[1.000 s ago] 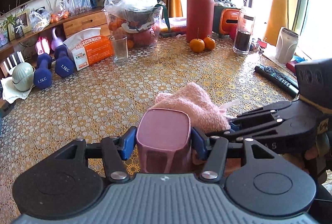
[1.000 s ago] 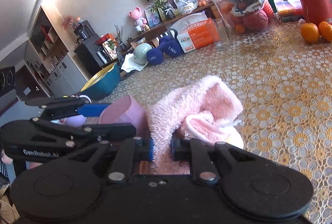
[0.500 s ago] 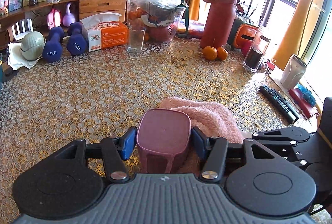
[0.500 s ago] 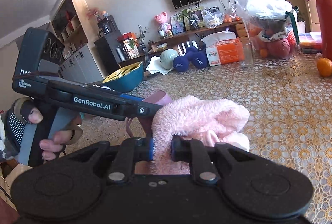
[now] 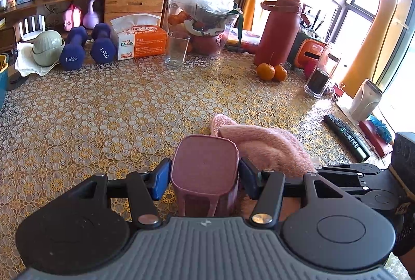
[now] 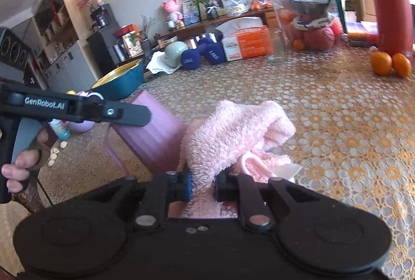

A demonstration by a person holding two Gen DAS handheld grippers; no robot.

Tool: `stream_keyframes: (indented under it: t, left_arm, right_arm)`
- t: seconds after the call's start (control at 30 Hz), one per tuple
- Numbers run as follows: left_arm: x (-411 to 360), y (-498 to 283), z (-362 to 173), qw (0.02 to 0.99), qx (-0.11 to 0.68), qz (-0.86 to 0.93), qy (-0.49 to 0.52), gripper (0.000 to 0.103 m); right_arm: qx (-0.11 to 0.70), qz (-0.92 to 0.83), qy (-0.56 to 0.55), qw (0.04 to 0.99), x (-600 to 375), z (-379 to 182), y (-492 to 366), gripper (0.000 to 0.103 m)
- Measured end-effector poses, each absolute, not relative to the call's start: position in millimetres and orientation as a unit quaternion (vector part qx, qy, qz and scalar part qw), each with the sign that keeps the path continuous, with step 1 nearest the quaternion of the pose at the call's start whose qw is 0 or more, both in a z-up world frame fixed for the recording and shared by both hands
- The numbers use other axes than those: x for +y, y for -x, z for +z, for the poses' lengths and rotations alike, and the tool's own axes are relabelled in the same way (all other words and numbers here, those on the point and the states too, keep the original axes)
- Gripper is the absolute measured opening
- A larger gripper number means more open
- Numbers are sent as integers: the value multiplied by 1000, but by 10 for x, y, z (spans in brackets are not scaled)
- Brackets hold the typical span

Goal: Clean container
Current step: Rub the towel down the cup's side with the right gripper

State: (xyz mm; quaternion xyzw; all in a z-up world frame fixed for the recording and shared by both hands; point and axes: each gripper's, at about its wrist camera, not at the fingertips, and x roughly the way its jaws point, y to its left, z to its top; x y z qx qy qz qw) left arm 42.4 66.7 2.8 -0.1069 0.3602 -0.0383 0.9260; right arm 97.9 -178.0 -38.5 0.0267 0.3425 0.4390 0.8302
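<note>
Left gripper point(image 5: 205, 177) clamped on mauve container point(image 5: 205, 168), held tilted above the table point(image 5: 103, 119). Right gripper point(image 6: 203, 186) pinching pink cloth point(image 6: 233, 134), pressed against container's side. Keep clamp firm; rub cloth along wall with steady pressure, rotating container to reach remaining faces.

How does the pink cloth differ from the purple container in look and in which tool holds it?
The pink cloth is fluffy and crumpled; the purple container is smooth, rigid and squarish. The right tool pinches the cloth; the left tool clamps the container by its sides. Both are held above the table, touching each other.
</note>
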Motion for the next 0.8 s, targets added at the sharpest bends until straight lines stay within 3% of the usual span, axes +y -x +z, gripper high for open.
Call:
stream_keyframes:
  t: [0.07,0.33,0.8]
  left_arm:
    - [676,-410,26,926,359,-38,109,56]
    - [675,-395,23,926,358,-38,111,56]
    - [651,-395,44,927,357,-42,106,56]
  right_arm:
    - [341,428,-36,837,-1909,-366,-972,17]
    - [304,437,52,845,-2071,-89,-882,53]
    - [246,560,284,738,-1591,185,-876,58]
